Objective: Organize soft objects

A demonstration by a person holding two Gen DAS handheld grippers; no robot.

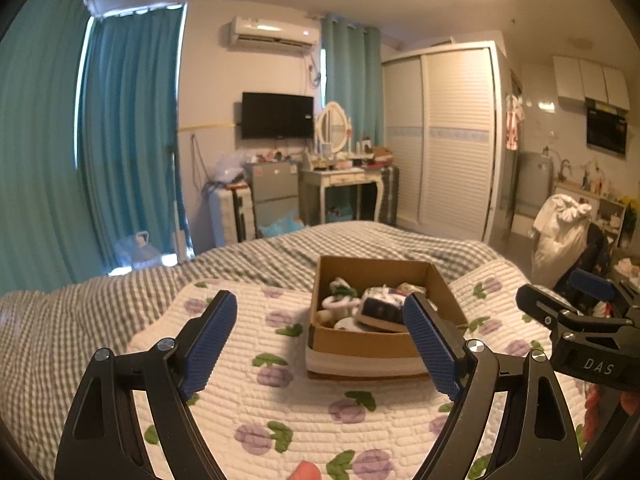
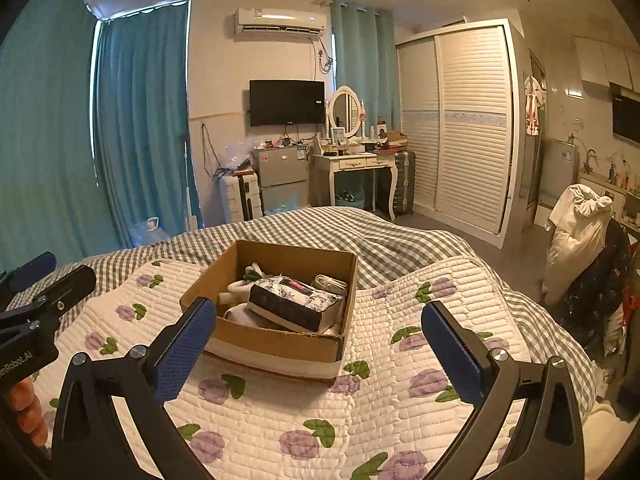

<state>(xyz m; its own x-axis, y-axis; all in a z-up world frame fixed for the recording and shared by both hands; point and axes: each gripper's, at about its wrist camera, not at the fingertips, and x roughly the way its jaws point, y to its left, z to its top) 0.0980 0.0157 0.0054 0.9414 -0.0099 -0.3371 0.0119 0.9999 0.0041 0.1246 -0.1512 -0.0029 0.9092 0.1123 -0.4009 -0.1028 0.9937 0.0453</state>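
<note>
An open cardboard box (image 1: 352, 346) (image 2: 280, 342) sits on a white quilt with purple flowers (image 1: 256, 396) (image 2: 380, 392) on the bed. Inside lie a dark floral tissue pack (image 1: 380, 308) (image 2: 294, 300), white soft items (image 1: 338, 300) (image 2: 244, 280) and a white folded piece (image 2: 330, 282). My left gripper (image 1: 320, 336) is open and empty, held above the quilt just in front of the box. My right gripper (image 2: 318, 342) is open and empty, in front of the box and to its right. Each gripper shows at the edge of the other's view (image 1: 576, 320) (image 2: 36, 300).
A grey checked blanket (image 1: 100, 300) (image 2: 380, 240) covers the bed beyond the quilt. Past the bed stand a small fridge (image 2: 280, 178), a dressing table with mirror (image 2: 352, 160), a suitcase (image 2: 404, 182) and a white wardrobe (image 2: 460, 120). A chair heaped with clothes (image 2: 580, 236) stands at the right.
</note>
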